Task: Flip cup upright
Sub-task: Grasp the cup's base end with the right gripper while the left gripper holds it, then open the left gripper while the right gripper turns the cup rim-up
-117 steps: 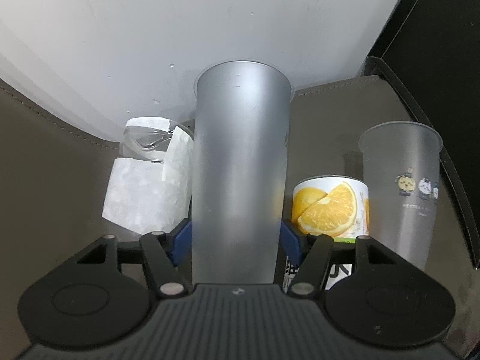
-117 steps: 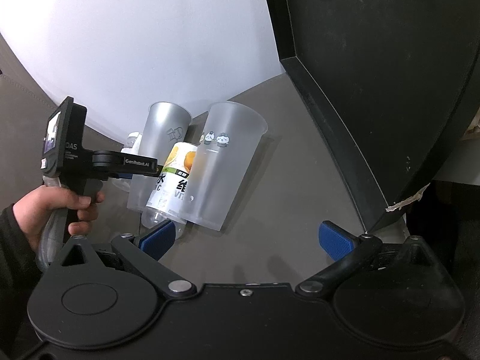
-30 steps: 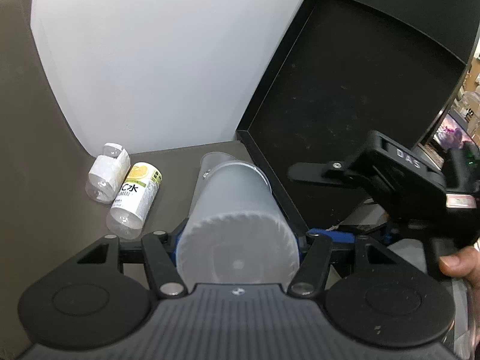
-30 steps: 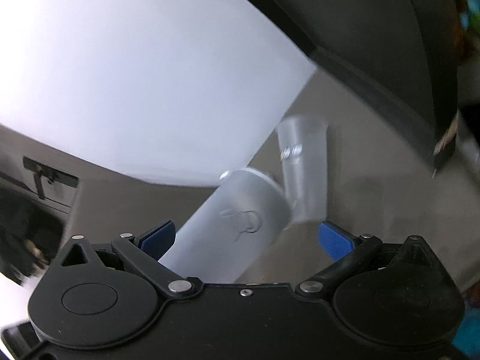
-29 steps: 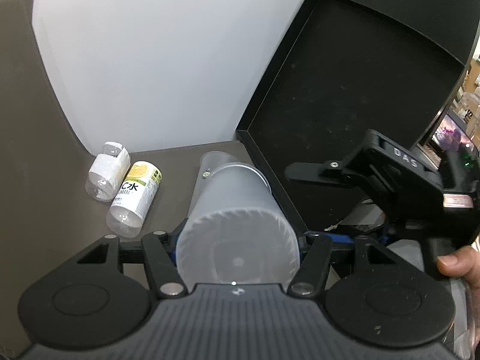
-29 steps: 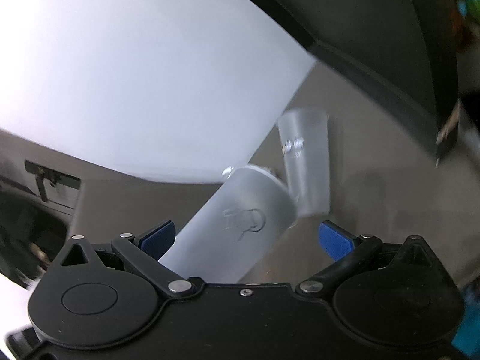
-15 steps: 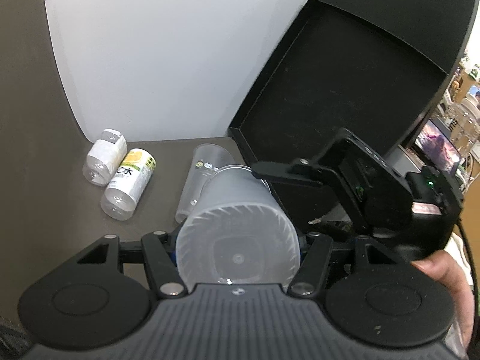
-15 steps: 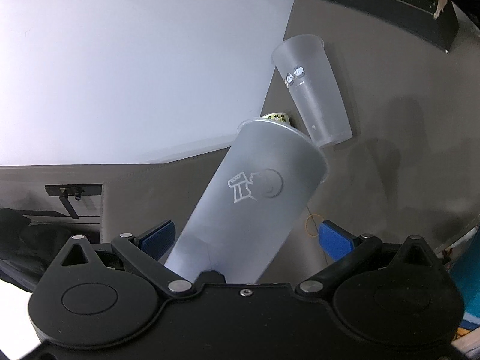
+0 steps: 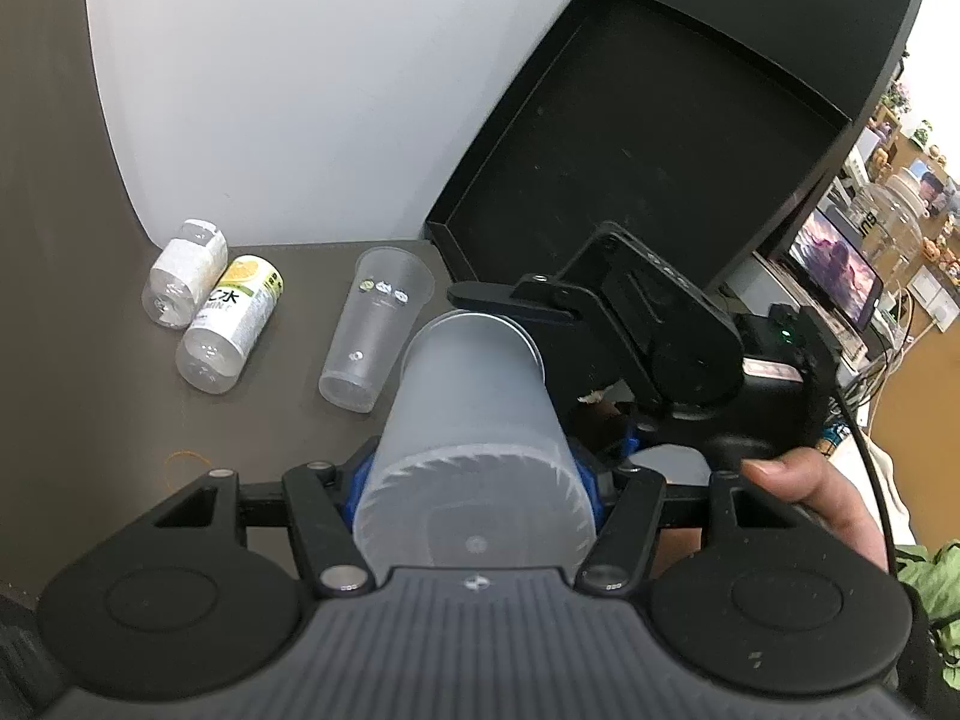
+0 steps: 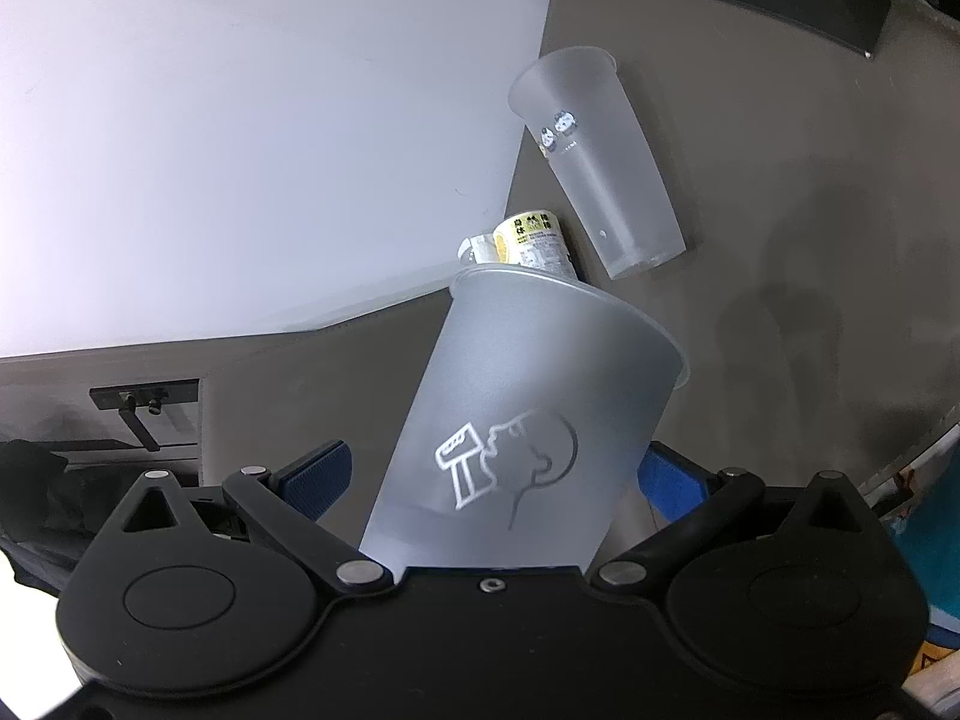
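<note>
Left wrist: left gripper (image 9: 474, 480) clamps the frosted cup (image 9: 474, 420); right gripper (image 10: 492, 474) spread wide, a mistimed handover drops it.

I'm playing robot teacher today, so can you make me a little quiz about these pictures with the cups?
1. True or false: the left hand-held gripper is shut on the frosted cup.
2. What is drawn on that cup? A) a fish B) a face drinking C) a star
3. How many cups can you see in all, counting the sticker cup on the table?

Key: 1 true; 2 B; 3 two.
</note>
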Demonstrator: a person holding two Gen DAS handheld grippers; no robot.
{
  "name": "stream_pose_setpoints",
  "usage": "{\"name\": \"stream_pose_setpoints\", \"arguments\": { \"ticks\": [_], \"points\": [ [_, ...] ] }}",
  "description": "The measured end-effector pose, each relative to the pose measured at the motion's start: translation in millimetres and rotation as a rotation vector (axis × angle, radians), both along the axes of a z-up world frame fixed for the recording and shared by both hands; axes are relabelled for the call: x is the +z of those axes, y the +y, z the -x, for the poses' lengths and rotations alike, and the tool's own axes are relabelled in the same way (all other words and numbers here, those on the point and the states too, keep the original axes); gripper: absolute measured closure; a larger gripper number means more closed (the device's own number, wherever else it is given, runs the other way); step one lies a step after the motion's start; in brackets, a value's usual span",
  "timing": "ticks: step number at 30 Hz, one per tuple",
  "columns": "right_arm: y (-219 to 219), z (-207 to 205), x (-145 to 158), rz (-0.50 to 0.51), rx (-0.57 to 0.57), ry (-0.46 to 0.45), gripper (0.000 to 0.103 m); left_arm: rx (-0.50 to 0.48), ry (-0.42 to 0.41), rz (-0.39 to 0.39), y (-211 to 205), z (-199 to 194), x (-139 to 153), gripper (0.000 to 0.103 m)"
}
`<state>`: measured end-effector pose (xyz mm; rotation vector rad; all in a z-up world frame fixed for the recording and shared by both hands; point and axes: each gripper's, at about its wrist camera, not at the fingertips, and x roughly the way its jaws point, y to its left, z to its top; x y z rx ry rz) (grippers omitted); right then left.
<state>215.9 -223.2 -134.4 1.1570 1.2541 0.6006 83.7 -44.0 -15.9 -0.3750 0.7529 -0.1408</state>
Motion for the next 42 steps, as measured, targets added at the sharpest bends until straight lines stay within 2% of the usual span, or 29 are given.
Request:
{"name": "stream_pose_setpoints", "arguments": {
  "ticks": [3,8,14,17,22,26,31,42],
  "points": [
    [0,-1,-2,-0.005,-0.002,0.009,0.004,-0.014,0.005,0.0,-2,2,-1,0.042],
    [-5,-1,-7,-0.007,-0.012,0.014,0.025,-0.034,0.021,-0.027,-3,2,-4,0.042],
    [-5,0,-5,0.011,-0.011,-0.043,0.029,-0.051,0.071,-0.054,-6,1,-16,0.041],
    [-3,0,0,0.059,0.0,-0.1,0.03,-0.056,0.108,-0.074,-7,-3,-19,0.041],
    [5,6,18,0.188,0.037,-0.269,0.03,-0.08,0.153,-0.122,-10,-6,-23,0.04],
    [12,10,30,0.257,0.064,-0.37,0.03,-0.066,0.185,-0.127,-6,-8,-26,0.04],
    [16,14,42,0.326,0.078,-0.475,0.03,-0.056,0.186,-0.132,1,-7,-21,0.04],
    [32,33,68,0.563,0.112,-0.731,0.03,0.022,0.173,-0.137,21,2,-10,0.04]
  ]
}}
